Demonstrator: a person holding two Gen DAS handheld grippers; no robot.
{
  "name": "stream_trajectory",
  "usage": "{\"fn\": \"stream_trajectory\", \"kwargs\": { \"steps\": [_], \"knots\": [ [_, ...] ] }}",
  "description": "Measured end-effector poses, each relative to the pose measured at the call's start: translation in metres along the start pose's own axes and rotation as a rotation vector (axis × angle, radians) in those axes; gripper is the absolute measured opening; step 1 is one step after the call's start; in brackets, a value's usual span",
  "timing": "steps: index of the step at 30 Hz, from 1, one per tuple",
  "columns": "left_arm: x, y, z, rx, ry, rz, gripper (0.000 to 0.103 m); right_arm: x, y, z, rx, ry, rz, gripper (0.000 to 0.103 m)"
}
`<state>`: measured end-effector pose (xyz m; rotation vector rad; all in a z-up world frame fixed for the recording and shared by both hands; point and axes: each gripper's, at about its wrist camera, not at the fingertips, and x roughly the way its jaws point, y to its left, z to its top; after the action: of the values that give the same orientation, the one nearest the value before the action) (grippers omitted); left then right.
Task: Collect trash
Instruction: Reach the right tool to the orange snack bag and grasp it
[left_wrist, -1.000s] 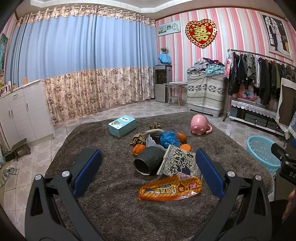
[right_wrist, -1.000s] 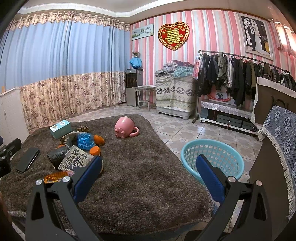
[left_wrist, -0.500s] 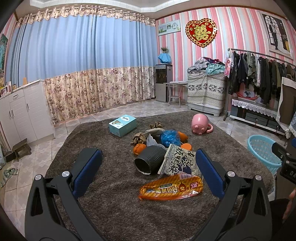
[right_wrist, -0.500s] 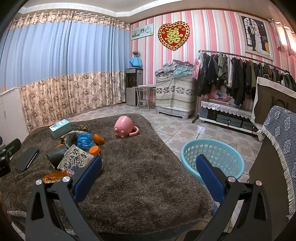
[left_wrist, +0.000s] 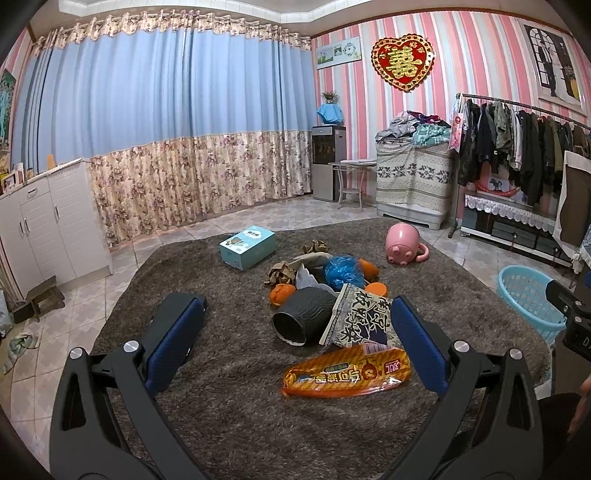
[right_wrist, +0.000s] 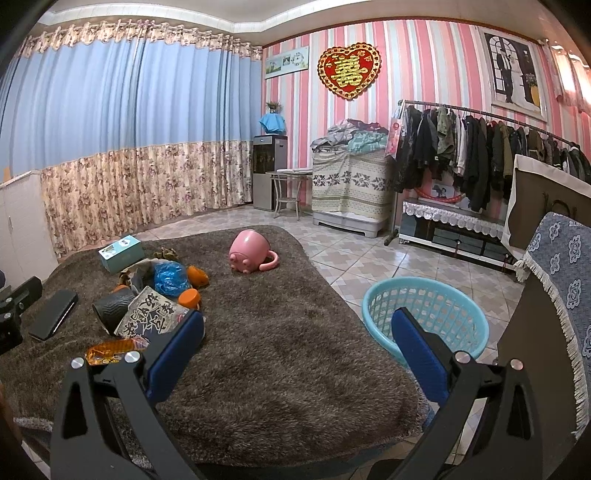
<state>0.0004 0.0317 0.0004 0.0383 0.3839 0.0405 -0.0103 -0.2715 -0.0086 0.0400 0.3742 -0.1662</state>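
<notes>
- Holding almost the same spot as a second ago, with only a tiny drift of the view; no trash picked up yet, so the job looks just begun.
- Left gripper (left_wrist: 295, 339) spread wide and holding nothing, low in the frame, aimed at the trash pile.
- Right gripper (right_wrist: 295, 341) spread wide too, also bare.
- Orange snack wrapper (left_wrist: 347, 374) lying flat at lower middle of the left view, nearest piece, likely first pick.
- Just above it: black-and-white packet (left_wrist: 360, 317) leaning on a black cup (left_wrist: 303, 319) tipped on its side, then a blue bag (left_wrist: 343, 271) and orange bits, all bunched close.
- Blue basket (right_wrist: 424, 314) at lower right of the right view, on the tiles beside the brown rug (right_wrist: 277, 350), well apart from the pile.
- Not trash, probably: pink pig mug (right_wrist: 251, 254), blue box (left_wrist: 247, 246), black phone (right_wrist: 53, 314) at left.
- Nothing blocking the wrapper; the bunched pieces may snag together.
</notes>
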Motion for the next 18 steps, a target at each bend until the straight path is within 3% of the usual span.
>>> {"fn": "stream_trajectory", "kwargs": {
  "steps": [11, 18],
  "knots": [
    [0.008, 0.004, 0.0, 0.0, 0.017, 0.013, 0.098, 0.011, 0.01, -0.007, -0.018, 0.008, -0.015, 0.099],
    [0.02, 0.01, -0.006, 0.008, 0.041, 0.036, 0.098, 0.018, 0.016, -0.015, -0.041, -0.002, 0.028, 0.099]
  ]
}}
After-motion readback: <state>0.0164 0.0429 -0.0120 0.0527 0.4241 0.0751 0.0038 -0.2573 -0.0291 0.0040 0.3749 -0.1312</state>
